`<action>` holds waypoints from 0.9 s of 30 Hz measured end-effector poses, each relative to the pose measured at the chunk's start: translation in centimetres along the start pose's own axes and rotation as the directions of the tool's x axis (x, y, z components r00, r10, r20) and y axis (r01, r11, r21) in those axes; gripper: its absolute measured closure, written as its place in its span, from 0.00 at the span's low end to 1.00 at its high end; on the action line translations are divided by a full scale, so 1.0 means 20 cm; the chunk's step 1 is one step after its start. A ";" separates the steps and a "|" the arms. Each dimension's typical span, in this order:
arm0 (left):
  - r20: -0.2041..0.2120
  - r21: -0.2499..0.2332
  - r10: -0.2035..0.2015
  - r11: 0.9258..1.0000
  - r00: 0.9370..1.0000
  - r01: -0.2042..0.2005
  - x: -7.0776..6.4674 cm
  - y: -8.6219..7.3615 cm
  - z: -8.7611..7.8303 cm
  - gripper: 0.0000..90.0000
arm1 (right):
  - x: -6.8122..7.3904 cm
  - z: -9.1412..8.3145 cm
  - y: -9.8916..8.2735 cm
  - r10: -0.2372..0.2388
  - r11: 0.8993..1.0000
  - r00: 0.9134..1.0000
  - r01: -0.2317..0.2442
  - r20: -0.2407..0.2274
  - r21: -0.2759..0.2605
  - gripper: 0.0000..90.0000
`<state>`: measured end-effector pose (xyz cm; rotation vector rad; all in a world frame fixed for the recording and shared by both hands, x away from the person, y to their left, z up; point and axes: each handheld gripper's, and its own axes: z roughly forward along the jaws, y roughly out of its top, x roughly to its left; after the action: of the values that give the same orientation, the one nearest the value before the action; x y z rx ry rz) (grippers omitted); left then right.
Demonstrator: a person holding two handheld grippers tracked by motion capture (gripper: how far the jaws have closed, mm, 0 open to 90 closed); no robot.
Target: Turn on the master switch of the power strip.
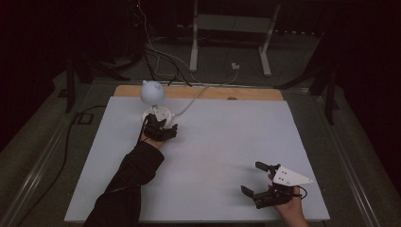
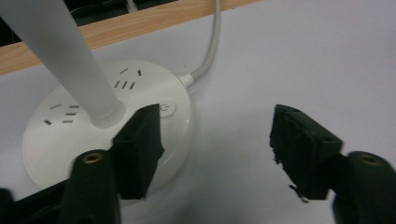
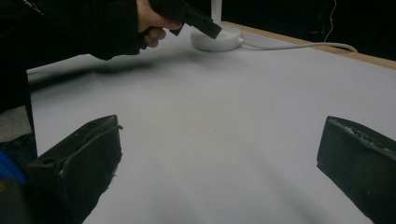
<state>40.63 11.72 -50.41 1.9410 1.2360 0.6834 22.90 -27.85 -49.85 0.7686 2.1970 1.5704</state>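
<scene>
A white desk lamp stands at the table's far left, with a rounded head (image 1: 152, 91) and a round base (image 1: 157, 114) that carries socket slots and a button (image 2: 166, 108). Its stem (image 2: 70, 60) rises from the base (image 2: 70, 135). My left gripper (image 1: 161, 128) is open right at the base; one jaw rests over the base's front edge near the button, the other hangs over bare table. My right gripper (image 1: 254, 178) is open near the front right, nothing between its jaws. In the right gripper view the left hand (image 3: 152, 21) and lamp base (image 3: 217, 39) show far off.
A white cable (image 1: 198, 94) runs from the lamp base back over the wooden table edge (image 1: 255, 93) to the floor. The pale sheet (image 1: 213, 142) covers the table. A white stand (image 1: 231, 28) and dark legs are behind the table.
</scene>
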 end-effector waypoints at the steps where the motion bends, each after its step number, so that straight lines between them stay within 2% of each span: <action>1: 0.000 0.000 0.000 1.000 1.000 0.000 0.00 0.00 0.00 0.45 | 0.00 0.00 0.00 0.000 1.000 1.000 0.000 0.000 0.000 0.00; 2: 0.004 0.000 -0.002 1.000 1.000 0.002 0.00 0.00 0.00 0.45 | 0.00 0.00 0.00 0.000 1.000 1.000 0.000 0.000 0.001 0.00; 3: -0.008 -0.002 0.000 1.000 1.000 0.000 0.00 0.00 0.00 0.52 | 0.00 0.00 0.00 0.000 1.000 1.000 0.000 -0.001 0.000 0.00; 6: -0.010 0.002 -0.008 1.000 1.000 0.008 0.01 0.00 0.00 0.58 | 0.00 0.00 0.00 0.001 1.000 1.000 -0.001 -0.001 0.000 0.00; 7: -0.025 0.001 0.000 1.000 1.000 0.000 0.01 0.01 0.00 0.63 | 0.00 0.00 0.00 0.001 1.000 1.000 -0.001 -0.002 0.001 0.00; 9: -0.016 0.000 -0.009 1.000 1.000 0.009 0.02 0.01 0.00 0.69 | 0.00 0.00 0.00 0.002 1.000 1.000 -0.002 -0.002 0.001 0.00; 18: -0.044 -0.004 -0.027 1.000 0.999 0.027 0.04 0.02 0.00 0.84 | 0.00 0.00 0.00 0.005 1.000 1.000 -0.005 -0.005 -0.001 0.00; 19: -0.047 -0.003 -0.024 1.000 0.999 0.024 0.04 0.02 0.01 0.89 | 0.00 0.00 0.00 0.005 1.000 1.000 -0.005 -0.006 -0.001 0.00; 27: -0.038 -0.024 -0.023 0.999 0.999 0.022 0.06 0.05 0.01 0.97 | 0.00 0.00 0.00 0.006 1.000 1.000 -0.006 -0.007 -0.001 0.00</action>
<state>41.76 12.59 -49.61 1.9005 1.2655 0.7230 22.93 -27.87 -49.89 0.7714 2.2012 1.5793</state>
